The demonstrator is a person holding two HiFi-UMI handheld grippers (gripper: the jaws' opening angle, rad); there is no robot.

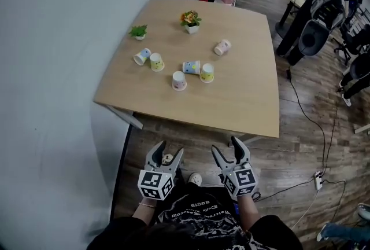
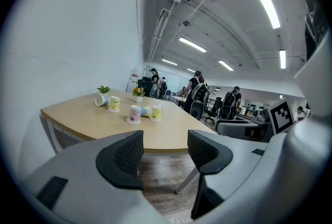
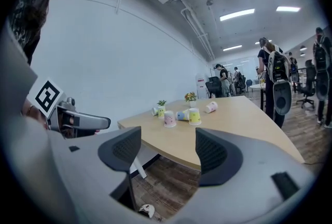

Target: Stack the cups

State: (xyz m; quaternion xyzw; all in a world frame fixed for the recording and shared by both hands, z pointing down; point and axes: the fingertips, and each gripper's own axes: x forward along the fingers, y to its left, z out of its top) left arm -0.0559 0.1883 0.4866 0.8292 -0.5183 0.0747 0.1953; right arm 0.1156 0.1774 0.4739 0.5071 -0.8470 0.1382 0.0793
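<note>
Several paper cups lie scattered on the wooden table [image 1: 243,98]. A pink cup [image 1: 179,80] and a yellow cup [image 1: 207,73] stand upside down, with a blue cup [image 1: 191,67] on its side between them. Farther left are a tipped blue-white cup [image 1: 141,56] and an upturned yellow cup [image 1: 156,62]. A pink cup [image 1: 222,47] lies apart at the right. My left gripper [image 1: 169,150] and right gripper [image 1: 225,146] hover over the floor, short of the table's near edge. Both are open with nothing between their fingers. The left gripper view shows the pink cup [image 2: 135,114] beyond the left gripper [image 2: 163,153]. In the right gripper view the yellow cup [image 3: 194,116] lies beyond the right gripper [image 3: 167,153].
A small green plant [image 1: 138,30] and a flower pot [image 1: 191,20] stand at the table's far side. A white wall [image 1: 52,69] runs along the left. People and office chairs [image 1: 315,35] are at the right rear, and cables [image 1: 312,127] trail across the wooden floor.
</note>
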